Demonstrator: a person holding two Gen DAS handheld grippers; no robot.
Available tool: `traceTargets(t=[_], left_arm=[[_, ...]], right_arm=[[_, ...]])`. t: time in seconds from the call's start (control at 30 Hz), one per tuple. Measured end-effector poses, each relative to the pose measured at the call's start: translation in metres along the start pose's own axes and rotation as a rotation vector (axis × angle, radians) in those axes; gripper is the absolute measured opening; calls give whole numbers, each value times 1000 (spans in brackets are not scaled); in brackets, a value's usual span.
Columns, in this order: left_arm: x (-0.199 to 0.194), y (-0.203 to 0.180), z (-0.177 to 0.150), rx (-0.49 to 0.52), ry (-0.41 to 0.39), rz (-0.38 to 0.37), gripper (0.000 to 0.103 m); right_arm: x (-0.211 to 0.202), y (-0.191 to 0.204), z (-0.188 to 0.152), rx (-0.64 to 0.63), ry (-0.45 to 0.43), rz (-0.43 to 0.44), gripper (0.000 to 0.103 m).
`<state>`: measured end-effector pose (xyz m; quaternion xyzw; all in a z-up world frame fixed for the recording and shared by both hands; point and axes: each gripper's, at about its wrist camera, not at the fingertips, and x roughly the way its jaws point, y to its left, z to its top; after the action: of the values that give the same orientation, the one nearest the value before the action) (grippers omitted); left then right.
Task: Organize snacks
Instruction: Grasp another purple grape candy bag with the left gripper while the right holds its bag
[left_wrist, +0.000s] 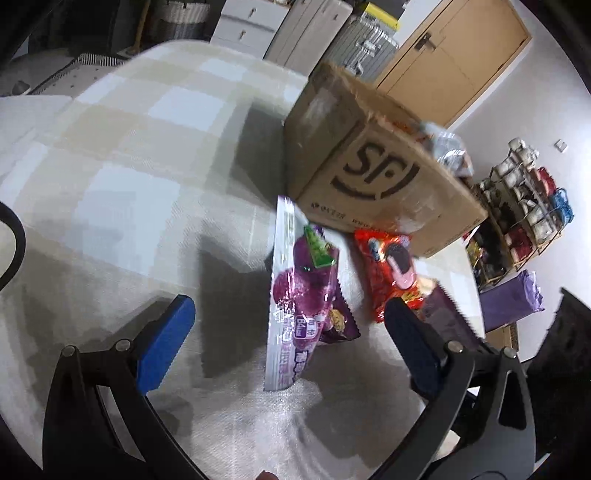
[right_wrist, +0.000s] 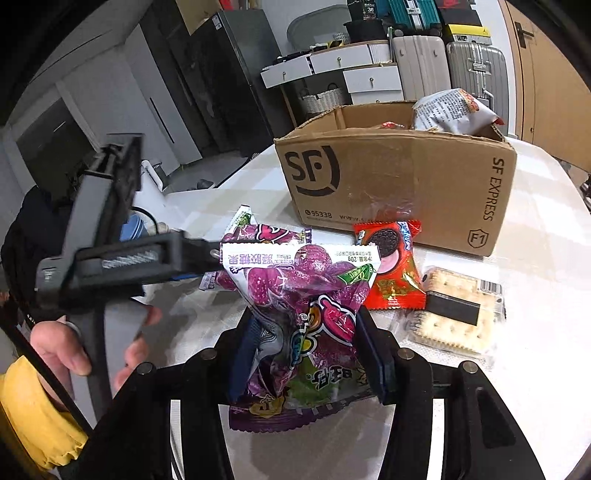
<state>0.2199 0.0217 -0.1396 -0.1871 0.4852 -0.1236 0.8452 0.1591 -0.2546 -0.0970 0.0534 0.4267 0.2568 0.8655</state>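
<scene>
My right gripper (right_wrist: 306, 317) is shut on a purple grape candy packet (right_wrist: 306, 295), held upright above the checked tablecloth (left_wrist: 129, 166). A second purple packet (right_wrist: 266, 232) overlaps it behind; I cannot tell whether that one is gripped too. My left gripper (left_wrist: 291, 303) stands wide open, with the packet (left_wrist: 295, 295) between its blue pads (left_wrist: 166, 343) but not touched. In the right wrist view one of the left gripper's fingers (right_wrist: 177, 254) comes in beside the packet's left edge. The open SF cardboard box (right_wrist: 399, 184) (left_wrist: 369, 166) holds a silvery snack bag (right_wrist: 450, 110).
A red Oreo packet (right_wrist: 388, 266) (left_wrist: 391, 273) and a clear cracker pack (right_wrist: 454, 314) lie in front of the box. A hand with a yellow sleeve (right_wrist: 33, 406) holds the left gripper. Suitcases (right_wrist: 476, 70), white drawers (right_wrist: 343, 62) and a rack (left_wrist: 528, 199) stand beyond the table.
</scene>
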Motion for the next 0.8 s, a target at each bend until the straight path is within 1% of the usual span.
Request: traceTargets(t=[0.03,0.1,0.13,0.17,0.2,0.23,0.27,0.3,0.33,0.37,0.4,0.43,0.47,0.53,0.63,0.8], left_arm=[[4,-1,-1,-2,11,8,102],[6,-4,0,2,-6,23,101],[7,-5,0,-4,-7,24,98],[7,-3,0,-20,-9,37,91],[7,-3,0,-25,-18,52,85],[7,-3,0,-24,-15,67,83],[7,-6,0,-6,-13,91,74],[8,-8,0,13,-8,108,58],[9,-10,-1,38,-2,123,51],[10,-14,-2,68,2,121,40],[8,-19,-4,94,0,109,25],[7,-23,-6,115,-4,113,23],[5,-30,-8,154,-18,148,21],[2,-34,-11,179,-32,144,19],[-1,-31,-12,168,-27,123,18],[-17,-24,-19,150,-39,91,17]], right_arm=[[-2,-1,0,1,-2,-3,51],[-5,-4,-6,4,-6,-4,51],[-6,-6,-7,10,-7,-5,51],[-7,-6,-8,17,-7,-6,51],[-5,-6,-8,26,-5,-10,51],[-5,-8,-8,35,-3,-11,51],[-4,-7,-9,38,-1,-10,51],[-5,-7,-9,38,-1,-14,51],[-1,-6,-9,37,-2,-15,51],[-2,-6,-9,36,-3,-15,51],[-2,-5,-9,35,-5,-15,51],[-4,-5,-9,37,-8,-17,51],[-5,-6,-9,39,-11,-18,51],[-8,-6,-9,42,-17,-29,51],[-13,-6,-12,31,-22,-55,51],[-26,-4,-19,33,-41,-48,51]])
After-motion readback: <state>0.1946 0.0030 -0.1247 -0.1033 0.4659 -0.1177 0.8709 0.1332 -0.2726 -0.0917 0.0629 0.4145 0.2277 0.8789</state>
